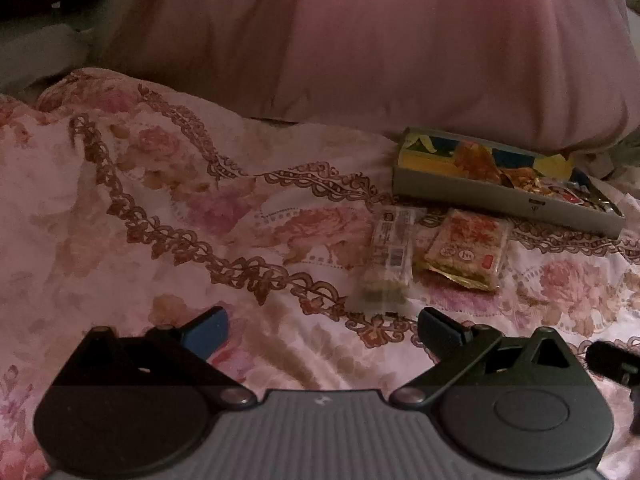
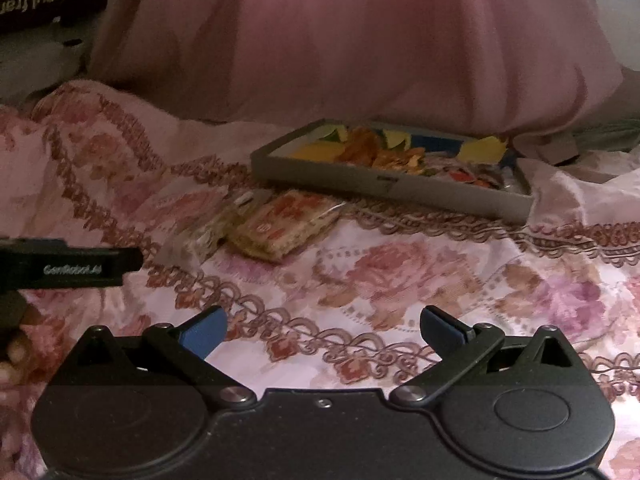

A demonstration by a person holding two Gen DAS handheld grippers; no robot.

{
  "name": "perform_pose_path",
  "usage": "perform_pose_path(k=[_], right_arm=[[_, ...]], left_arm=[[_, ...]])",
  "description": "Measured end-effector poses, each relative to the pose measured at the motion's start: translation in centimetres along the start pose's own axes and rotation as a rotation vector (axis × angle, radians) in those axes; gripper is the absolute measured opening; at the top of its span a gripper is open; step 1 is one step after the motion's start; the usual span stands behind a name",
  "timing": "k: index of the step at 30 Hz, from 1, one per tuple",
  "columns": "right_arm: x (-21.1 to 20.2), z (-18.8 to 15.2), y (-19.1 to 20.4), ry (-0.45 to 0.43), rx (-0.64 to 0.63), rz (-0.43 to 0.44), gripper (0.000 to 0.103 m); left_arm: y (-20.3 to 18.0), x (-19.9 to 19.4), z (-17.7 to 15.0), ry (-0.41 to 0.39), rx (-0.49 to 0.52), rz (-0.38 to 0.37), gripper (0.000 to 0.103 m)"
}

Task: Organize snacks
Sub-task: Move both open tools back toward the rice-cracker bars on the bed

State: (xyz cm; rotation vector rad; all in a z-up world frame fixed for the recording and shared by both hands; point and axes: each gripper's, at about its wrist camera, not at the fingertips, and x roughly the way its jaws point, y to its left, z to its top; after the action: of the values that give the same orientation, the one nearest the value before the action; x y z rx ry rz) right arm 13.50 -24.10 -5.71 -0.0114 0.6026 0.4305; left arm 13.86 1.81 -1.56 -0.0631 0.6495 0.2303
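While both grippers gape empty, two clear-wrapped snack packets (image 1: 436, 252) (one red-printed) lie beside the grey tray (image 1: 500, 196).

bare bedspread (image 2: 400, 272) before tray (image 2: 384, 188); pillow (image 2: 360, 40) behind

A floral bedspread (image 1: 168, 216) is covering the bed, rumpled into soft folds, with pink roses and brown scrolled chains running across it. Behind it a big pink pillow (image 1: 380, 48) is bulging against the far edge. Off in the far left corner a dark bag with white lettering (image 2: 44, 0) is sitting in shadow, its print showing upside down.
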Motion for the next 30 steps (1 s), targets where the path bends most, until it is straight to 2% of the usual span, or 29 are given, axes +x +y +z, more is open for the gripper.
perform_pose_path(k=[11, 19, 23, 30], right_arm=[[1.1, 0.0, 1.1, 0.019, -0.047, 0.031, 0.102], [1.5, 0.1, 0.8, 0.022, -0.033, 0.032, 0.102], [1.7, 0.2, 0.2, 0.025, -0.008, 0.074, 0.102], [3.3, 1.4, -1.2, 0.017, 0.016, 0.097, 0.102]], left_arm=[[0.2, 1.8, 0.3, 0.020, -0.012, -0.014, 0.103], [0.2, 2.6, 0.7, 0.016, -0.026, -0.030, 0.103], [0.1, 3.5, 1.0, 0.034, -0.044, -0.066, 0.103], [0.0, 5.5, 1.1, 0.068, -0.061, -0.110, 0.103]])
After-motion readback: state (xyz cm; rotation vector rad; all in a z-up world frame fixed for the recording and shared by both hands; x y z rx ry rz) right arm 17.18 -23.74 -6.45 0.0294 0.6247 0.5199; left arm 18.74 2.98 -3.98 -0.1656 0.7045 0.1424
